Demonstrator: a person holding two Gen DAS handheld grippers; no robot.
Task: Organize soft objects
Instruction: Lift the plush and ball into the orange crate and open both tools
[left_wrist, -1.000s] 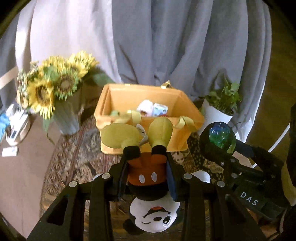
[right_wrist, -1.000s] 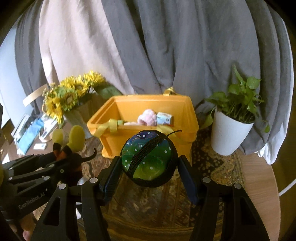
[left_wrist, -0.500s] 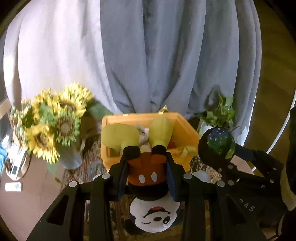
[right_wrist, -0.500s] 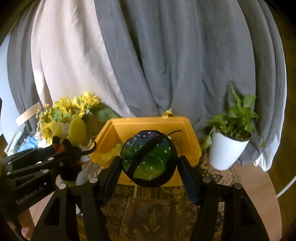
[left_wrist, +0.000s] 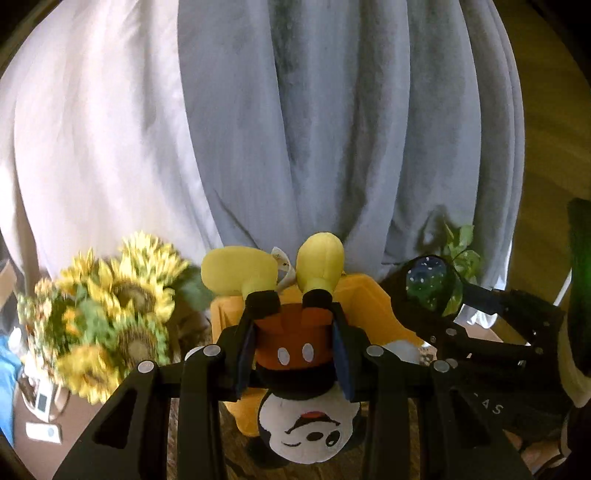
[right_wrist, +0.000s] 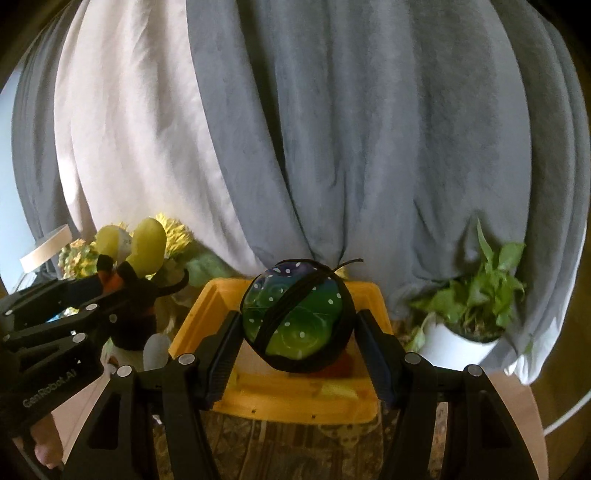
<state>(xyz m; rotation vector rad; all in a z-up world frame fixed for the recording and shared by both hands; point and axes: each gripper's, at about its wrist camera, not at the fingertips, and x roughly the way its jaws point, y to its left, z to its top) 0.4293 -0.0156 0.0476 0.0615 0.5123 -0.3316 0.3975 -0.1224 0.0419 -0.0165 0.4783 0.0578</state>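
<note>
My left gripper (left_wrist: 295, 332) is shut on a Mickey Mouse plush (left_wrist: 295, 343), held upside down by its red shorts, yellow shoes up and face toward the camera. My right gripper (right_wrist: 297, 325) is shut on a round green and blue soft ball (right_wrist: 295, 314) with white dots and a black band. Both toys hang in the air in front of an orange storage bin (right_wrist: 295, 398) on the patterned rug. In the right wrist view the left gripper (right_wrist: 122, 291) with the plush (right_wrist: 136, 291) is at the left. In the left wrist view the right gripper (left_wrist: 436, 291) with the ball (left_wrist: 430, 280) is at the right.
A vase of sunflowers (left_wrist: 107, 317) stands left of the bin and a potted green plant (right_wrist: 476, 306) in a white pot to its right. Grey and white curtains (right_wrist: 332, 129) hang close behind. Small devices (left_wrist: 42, 417) lie on the brown floor at far left.
Both grippers have risen with their toys and tilted up. The bin, flowers and plant sit lower in both views and the curtain fills more of the picture. Neither grip has changed.
</note>
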